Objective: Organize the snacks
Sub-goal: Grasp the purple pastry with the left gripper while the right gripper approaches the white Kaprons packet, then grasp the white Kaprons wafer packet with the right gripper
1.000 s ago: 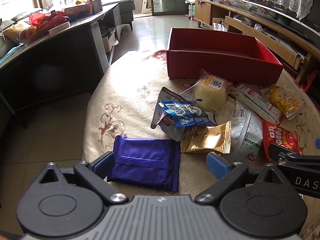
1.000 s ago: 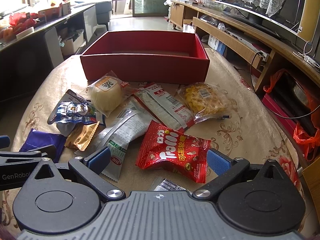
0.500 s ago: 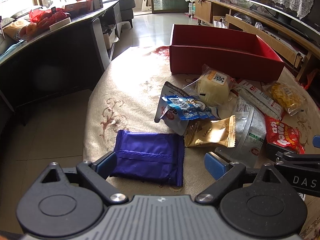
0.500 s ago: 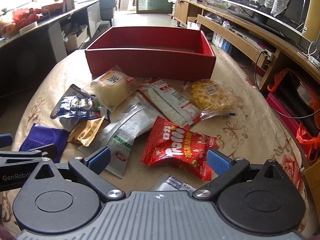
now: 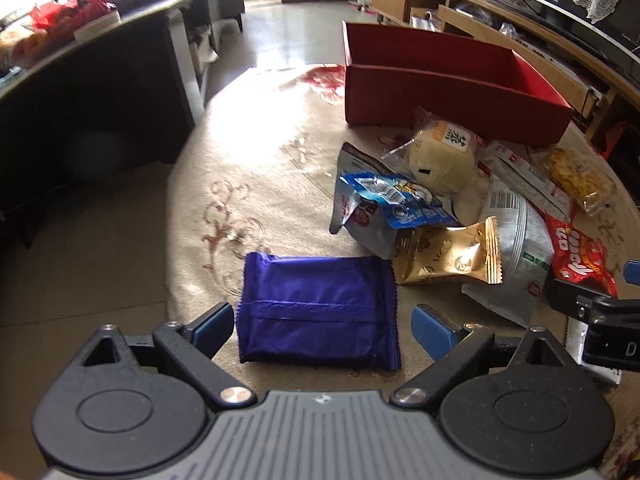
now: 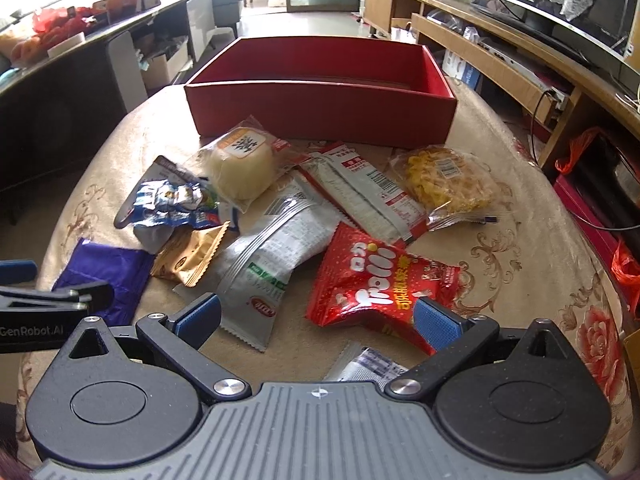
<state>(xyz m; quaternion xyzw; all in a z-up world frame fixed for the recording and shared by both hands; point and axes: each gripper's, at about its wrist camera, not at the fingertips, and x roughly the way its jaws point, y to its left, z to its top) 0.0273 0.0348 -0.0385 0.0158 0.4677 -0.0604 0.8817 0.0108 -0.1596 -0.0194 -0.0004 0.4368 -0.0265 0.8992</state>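
Several snack packets lie on the beige embroidered table in front of an empty red box (image 5: 448, 80) (image 6: 320, 108). My left gripper (image 5: 320, 330) is open, its fingers on either side of the near end of a purple packet (image 5: 318, 306) (image 6: 108, 272). My right gripper (image 6: 316, 320) is open and empty, just short of a red Trolli bag (image 6: 376, 284) and a silver zip pouch (image 6: 268, 264). A gold packet (image 5: 444, 254), a blue packet (image 5: 396, 202), a pale bun (image 6: 242, 166), a white-red strip pack (image 6: 368, 194) and a yellow snack bag (image 6: 446, 180) lie between.
A small silver packet (image 6: 370, 364) lies under my right gripper. A dark counter (image 5: 100, 76) stands left of the table. A wooden TV bench (image 6: 520, 52) runs along the right. The table's left edge (image 5: 172, 240) drops to the floor.
Both grippers have drawn back and lifted a little, so the snacks sit farther from them. The purple packet now sits centred between my left fingers. No packet has moved.
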